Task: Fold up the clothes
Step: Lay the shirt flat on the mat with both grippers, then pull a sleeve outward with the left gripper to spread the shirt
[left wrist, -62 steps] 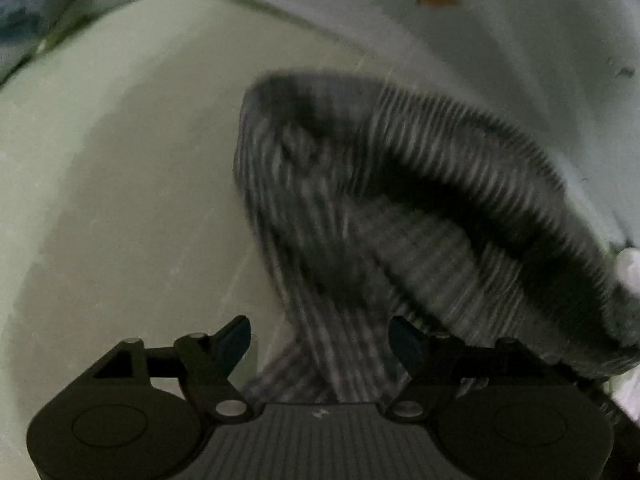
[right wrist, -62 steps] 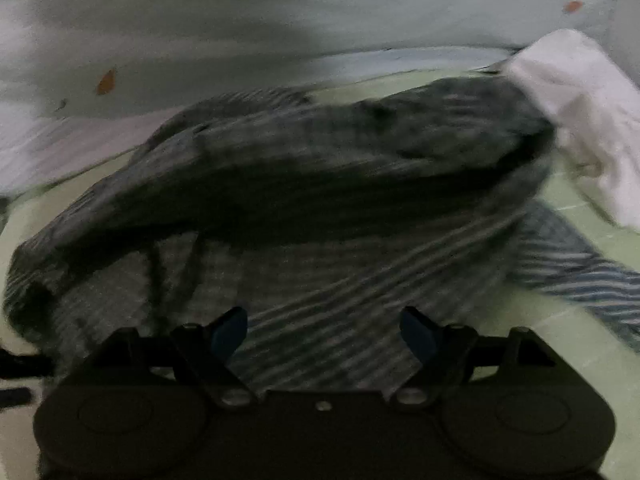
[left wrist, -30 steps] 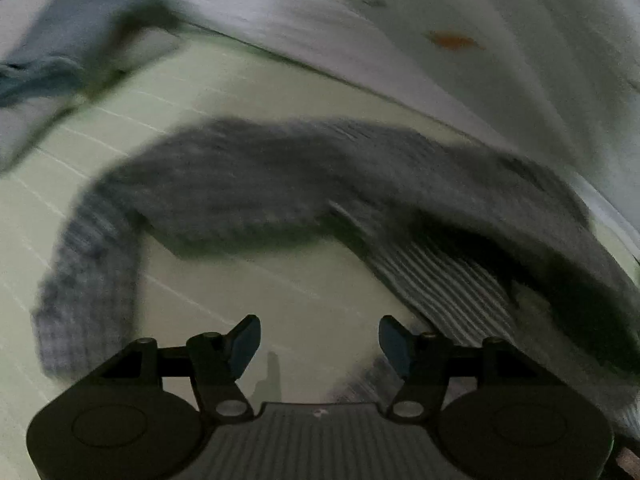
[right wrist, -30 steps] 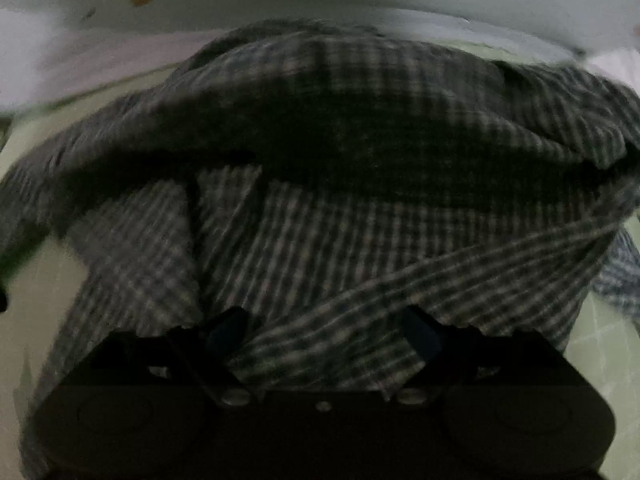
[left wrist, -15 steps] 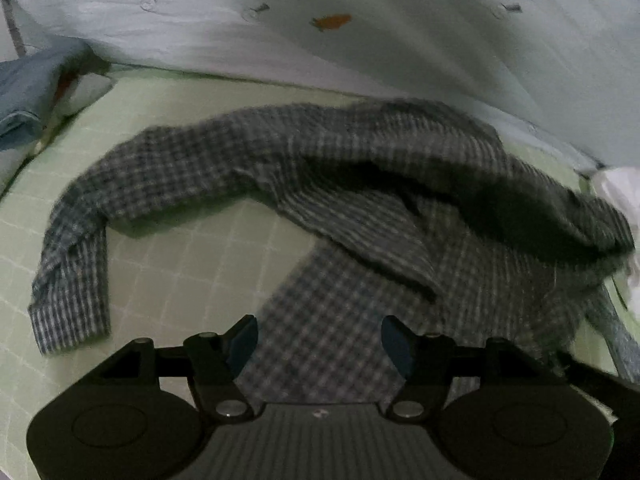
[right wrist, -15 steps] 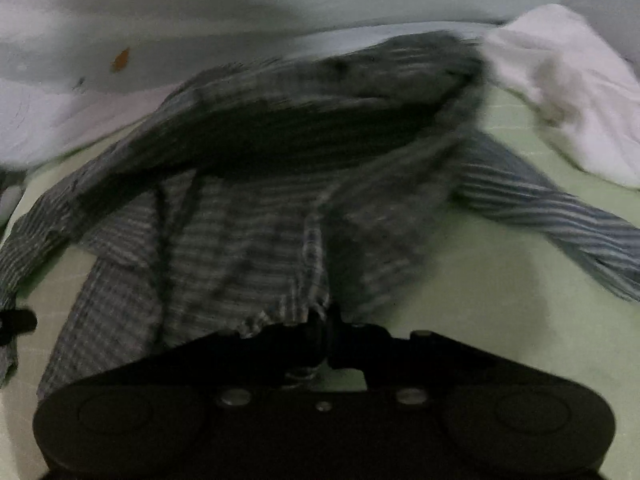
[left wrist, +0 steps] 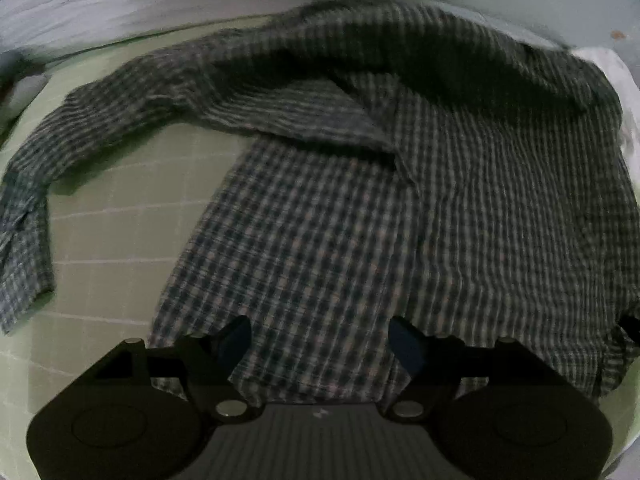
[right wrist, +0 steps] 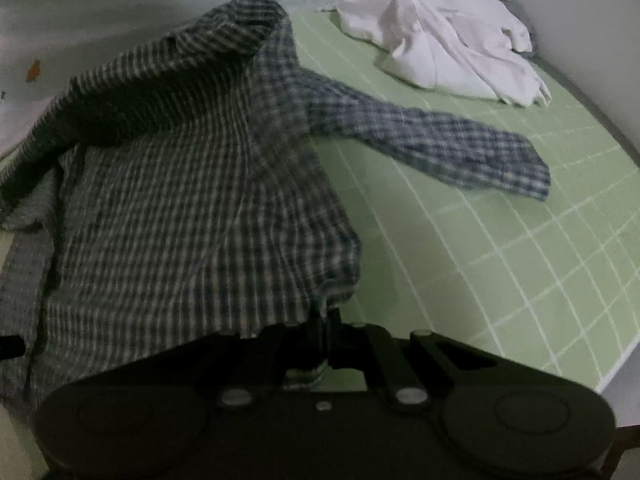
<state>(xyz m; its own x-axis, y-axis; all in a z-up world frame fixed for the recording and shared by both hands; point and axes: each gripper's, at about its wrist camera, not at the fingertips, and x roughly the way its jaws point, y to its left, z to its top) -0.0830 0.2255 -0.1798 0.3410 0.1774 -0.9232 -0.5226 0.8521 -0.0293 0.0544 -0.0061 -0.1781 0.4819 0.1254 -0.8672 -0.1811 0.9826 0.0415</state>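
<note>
A dark checked long-sleeved shirt (left wrist: 360,208) lies rumpled on a pale green gridded mat (left wrist: 120,232). In the left wrist view one sleeve runs out to the left and its hem lies between the spread fingers of my left gripper (left wrist: 320,344), which is open. In the right wrist view the same checked shirt (right wrist: 180,200) rises in a fold, its other sleeve stretching right over the green mat (right wrist: 500,240). My right gripper (right wrist: 322,320) is shut on the shirt's lower right hem corner.
A crumpled white garment (right wrist: 440,36) lies at the far right of the mat, and its edge shows as white cloth (left wrist: 616,80) in the left wrist view. A pale printed sheet (left wrist: 120,0) rises behind the mat. The mat's right edge drops off near my right gripper.
My right gripper has closed on the hem and pulled it right, showing the right sleeve and white garment. My left gripper moved in close over the shirt's hem, still open.
</note>
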